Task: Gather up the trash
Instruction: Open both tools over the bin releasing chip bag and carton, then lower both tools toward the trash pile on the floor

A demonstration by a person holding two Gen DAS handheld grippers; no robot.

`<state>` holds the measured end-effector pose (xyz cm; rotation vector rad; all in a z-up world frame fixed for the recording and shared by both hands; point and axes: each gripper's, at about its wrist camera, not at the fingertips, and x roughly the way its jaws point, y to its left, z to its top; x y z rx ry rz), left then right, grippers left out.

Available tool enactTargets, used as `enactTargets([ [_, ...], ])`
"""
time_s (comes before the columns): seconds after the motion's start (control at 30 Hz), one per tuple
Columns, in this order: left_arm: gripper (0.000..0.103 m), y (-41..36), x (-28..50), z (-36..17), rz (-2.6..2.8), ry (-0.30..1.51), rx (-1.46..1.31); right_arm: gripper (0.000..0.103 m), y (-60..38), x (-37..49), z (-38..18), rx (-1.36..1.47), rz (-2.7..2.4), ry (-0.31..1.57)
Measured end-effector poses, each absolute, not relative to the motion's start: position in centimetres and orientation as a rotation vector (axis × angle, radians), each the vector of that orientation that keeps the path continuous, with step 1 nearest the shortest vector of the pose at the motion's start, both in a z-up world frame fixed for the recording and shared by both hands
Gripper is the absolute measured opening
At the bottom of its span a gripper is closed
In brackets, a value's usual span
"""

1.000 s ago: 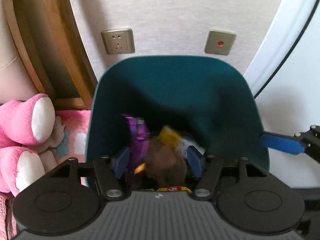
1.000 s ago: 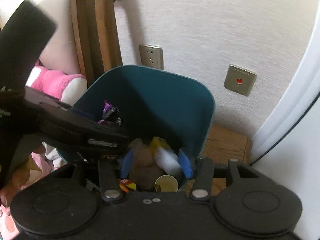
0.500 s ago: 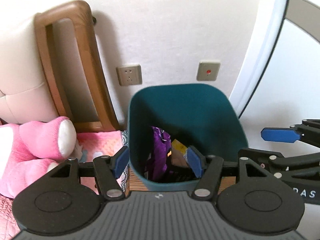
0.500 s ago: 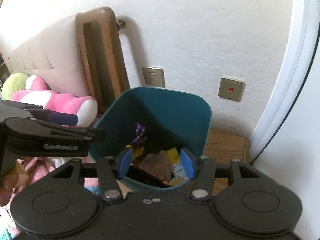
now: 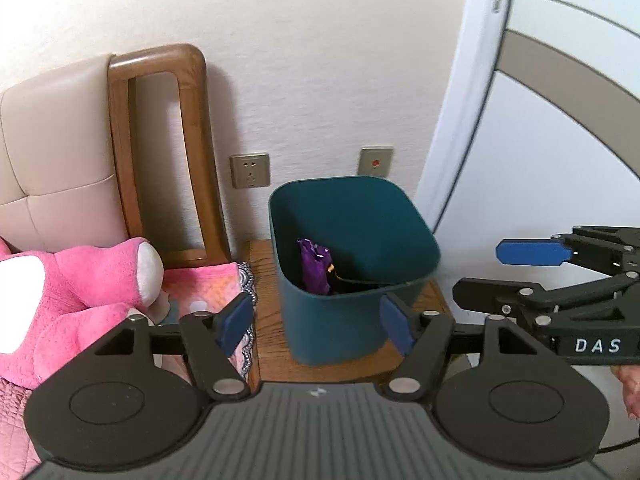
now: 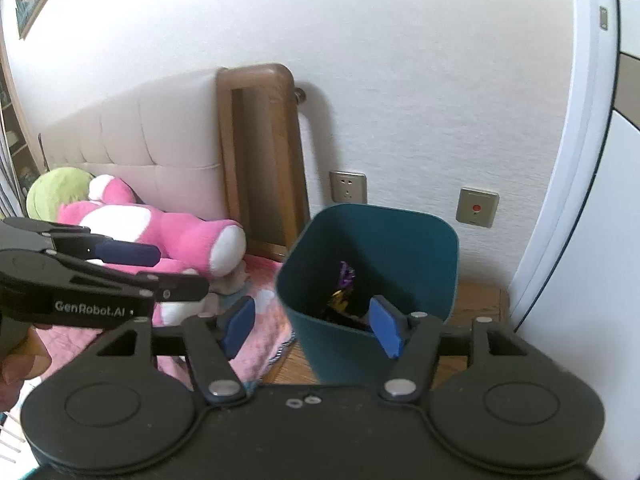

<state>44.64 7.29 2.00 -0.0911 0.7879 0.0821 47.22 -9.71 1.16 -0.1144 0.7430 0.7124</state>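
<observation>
Trash bin (image 5: 352,280): smooth teal plastic, rounded-square | crinkly purple wrapper (image 5: 314,266) inside | both grippers opening, empty

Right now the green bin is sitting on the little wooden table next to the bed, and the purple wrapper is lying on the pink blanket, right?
Not quite. The purple wrapper is inside the green bin, leaning against its inner wall, not on the pink blanket. The left wrist view shows it. The rest is right: the bin sits on the little wooden table next to the bed.
</observation>
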Motion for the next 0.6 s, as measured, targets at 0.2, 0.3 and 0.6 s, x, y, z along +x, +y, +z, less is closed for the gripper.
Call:
enactTargets([
  [0.2,0.077,8.1,39.9,2.2,0.019,0.782,-0.093,0.075,-9.6,42.3,1.9,-0.087,0.674,0.725],
  [0.3,0.079,8.4,38.3,1.9,0.005,0.779,-0.069,0.077,-9.9,40.2,1.7,-0.072,0.654,0.733],
  [0.6,0.080,7.7,35.5,-0.7,-0.006,0.822,-0.074,0.089,-11.7,36.8,-0.4,-0.025,0.611,0.784],
])
